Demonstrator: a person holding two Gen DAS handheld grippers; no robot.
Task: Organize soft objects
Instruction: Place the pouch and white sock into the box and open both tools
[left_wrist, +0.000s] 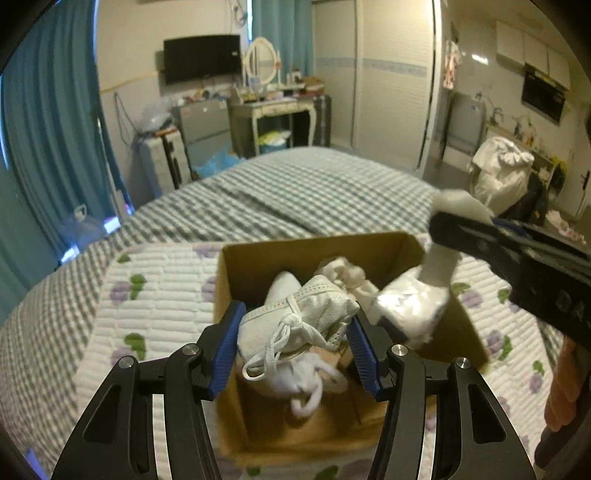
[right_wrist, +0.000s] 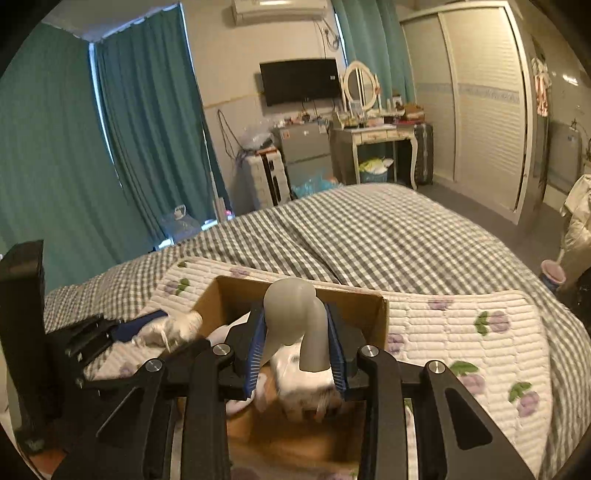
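Observation:
An open cardboard box (left_wrist: 332, 247) stands on a quilted floral mat on the bed. My left gripper (left_wrist: 293, 341) is shut on a white shoe (left_wrist: 303, 314) with laces, held over the box's near part. More white soft items (left_wrist: 343, 273) lie inside the box. My right gripper (right_wrist: 295, 350) is shut on a white sock (right_wrist: 295, 314) and holds it over the box (right_wrist: 380, 314). In the left wrist view the right gripper (left_wrist: 517, 254) comes in from the right with the sock (left_wrist: 410, 306) hanging over the box's right wall. In the right wrist view the left gripper (right_wrist: 122, 332) and shoe (right_wrist: 177, 325) show at the left.
The quilted mat (left_wrist: 155, 291) lies on a grey checked bedspread (right_wrist: 369, 229). Teal curtains (right_wrist: 74, 147) hang at the left. A dressing table (right_wrist: 373, 136), small fridge, wall television and sliding wardrobe (right_wrist: 480, 103) stand beyond the bed.

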